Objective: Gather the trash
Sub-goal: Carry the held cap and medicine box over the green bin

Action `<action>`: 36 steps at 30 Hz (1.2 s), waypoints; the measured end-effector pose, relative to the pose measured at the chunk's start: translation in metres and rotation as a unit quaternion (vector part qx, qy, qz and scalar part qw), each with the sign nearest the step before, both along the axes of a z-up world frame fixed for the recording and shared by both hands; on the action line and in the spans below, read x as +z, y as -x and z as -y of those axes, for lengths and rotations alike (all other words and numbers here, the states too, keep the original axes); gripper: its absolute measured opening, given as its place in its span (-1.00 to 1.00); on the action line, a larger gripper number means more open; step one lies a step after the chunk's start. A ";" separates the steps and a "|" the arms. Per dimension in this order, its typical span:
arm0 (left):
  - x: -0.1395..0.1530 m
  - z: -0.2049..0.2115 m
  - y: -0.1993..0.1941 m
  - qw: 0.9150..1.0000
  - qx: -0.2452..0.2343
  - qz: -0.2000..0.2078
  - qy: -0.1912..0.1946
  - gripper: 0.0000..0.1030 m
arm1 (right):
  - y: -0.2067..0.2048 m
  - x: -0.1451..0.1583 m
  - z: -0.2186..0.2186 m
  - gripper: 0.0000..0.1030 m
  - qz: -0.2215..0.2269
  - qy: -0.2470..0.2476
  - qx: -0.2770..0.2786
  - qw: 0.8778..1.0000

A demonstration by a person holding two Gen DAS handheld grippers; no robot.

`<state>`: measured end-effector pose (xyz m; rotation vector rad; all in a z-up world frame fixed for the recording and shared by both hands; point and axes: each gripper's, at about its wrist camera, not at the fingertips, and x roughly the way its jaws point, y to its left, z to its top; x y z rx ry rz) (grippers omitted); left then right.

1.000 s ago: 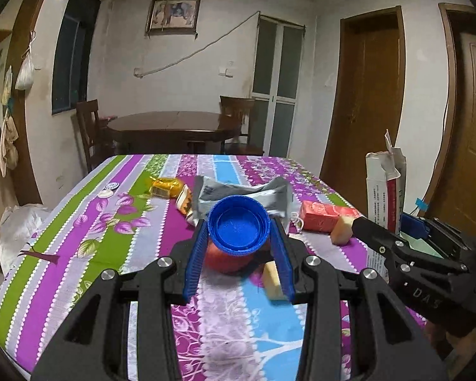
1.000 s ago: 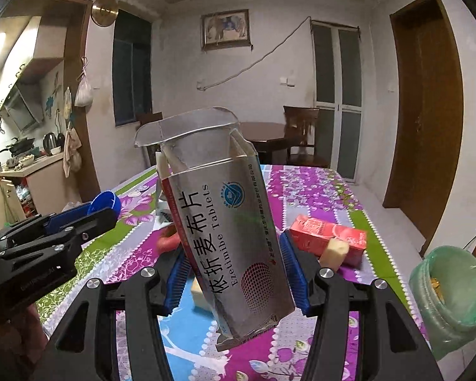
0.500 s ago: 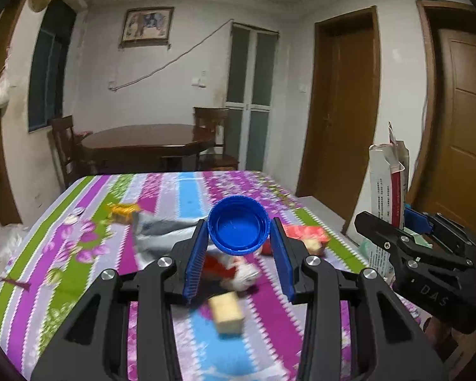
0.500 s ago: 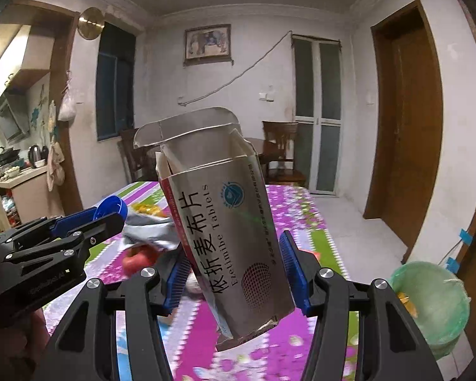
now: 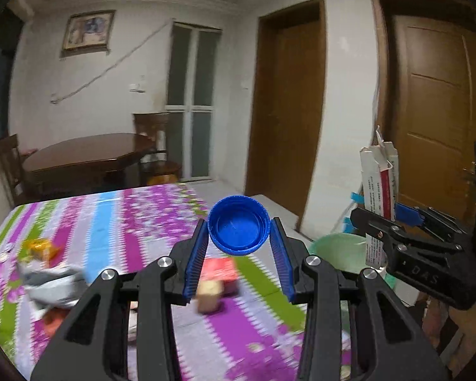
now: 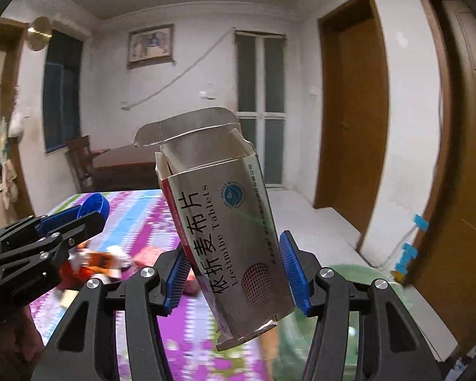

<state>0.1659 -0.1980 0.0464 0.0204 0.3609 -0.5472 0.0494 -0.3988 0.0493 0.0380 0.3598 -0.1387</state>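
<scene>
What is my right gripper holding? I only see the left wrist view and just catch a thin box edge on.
Observer: The right gripper is shut on an opened tablet box, its printed face showing.
Operator: Is it upright?
Observer: No, tilted, with its open top flap leaning left in the right wrist view.
Operator: Can you see my blue cap from there?
Observer: Yes, the blue cap shows edge on, in the tip of the left gripper.
</scene>
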 end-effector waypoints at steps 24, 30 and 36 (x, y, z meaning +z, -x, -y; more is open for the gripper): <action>-0.101 0.227 -0.085 0.971 -0.156 -0.161 -0.081 -0.25 | -0.081 -0.125 0.245 0.09 -0.196 -0.082 -0.103 0.972; -0.122 0.235 -0.094 0.968 -0.152 -0.181 -0.087 -0.25 | -0.089 -0.154 0.245 0.10 -0.209 -0.087 -0.104 0.969; -0.123 0.238 -0.096 0.968 -0.151 -0.184 -0.084 0.23 | -0.097 -0.153 0.243 0.25 -0.207 -0.086 -0.104 0.969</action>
